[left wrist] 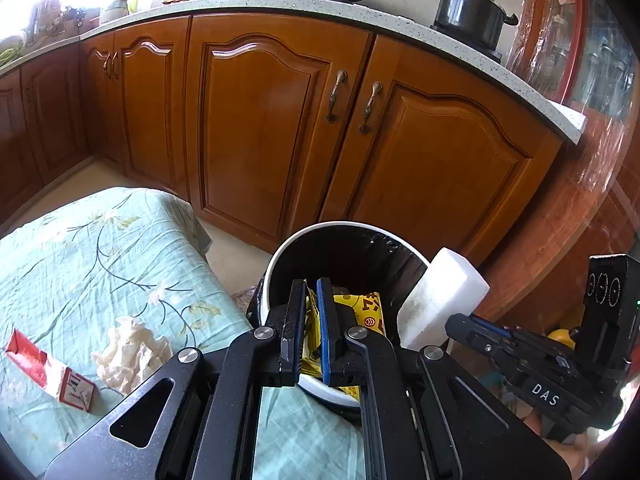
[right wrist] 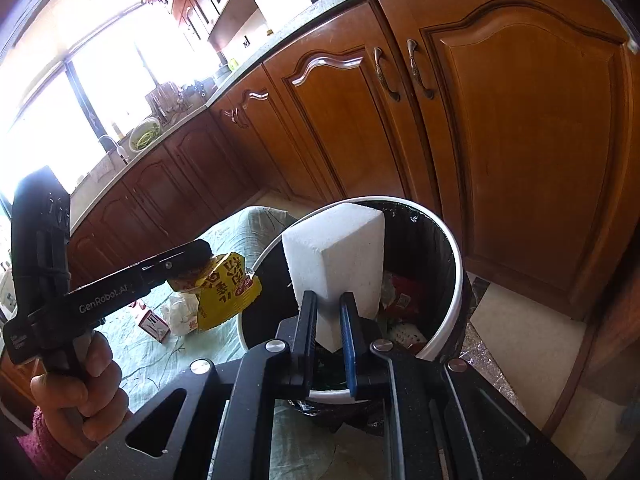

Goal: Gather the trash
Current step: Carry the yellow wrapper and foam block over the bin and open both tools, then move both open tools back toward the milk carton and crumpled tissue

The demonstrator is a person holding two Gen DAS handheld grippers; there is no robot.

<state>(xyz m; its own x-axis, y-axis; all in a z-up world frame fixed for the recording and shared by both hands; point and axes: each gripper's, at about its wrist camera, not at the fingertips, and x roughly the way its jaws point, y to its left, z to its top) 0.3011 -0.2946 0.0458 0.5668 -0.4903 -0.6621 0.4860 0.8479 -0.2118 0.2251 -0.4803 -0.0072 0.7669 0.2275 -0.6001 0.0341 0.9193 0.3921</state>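
Now holding both loads over the bin: left hand-held gripper clamped on the yellow wrapper, right hand-held gripper on the upright foam block, nearer its mouth.

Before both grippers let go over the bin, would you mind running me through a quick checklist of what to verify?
1. Left gripper shut on the yellow wrapper: ok.
2. Right gripper shut on the white foam block: ok.
3. Foam block over the trash bin opening: ok in the right wrist view; it stands above the bin's mouth.
4. Wrapper over the opening: cannot tell; in the right wrist view it hangs at the near-left rim, partly outside it.
5. Room in the bin: ok; trash lies low inside the black liner.
6. Trash left on the table: not ok; a crumpled tissue and a red-and-white carton remain.
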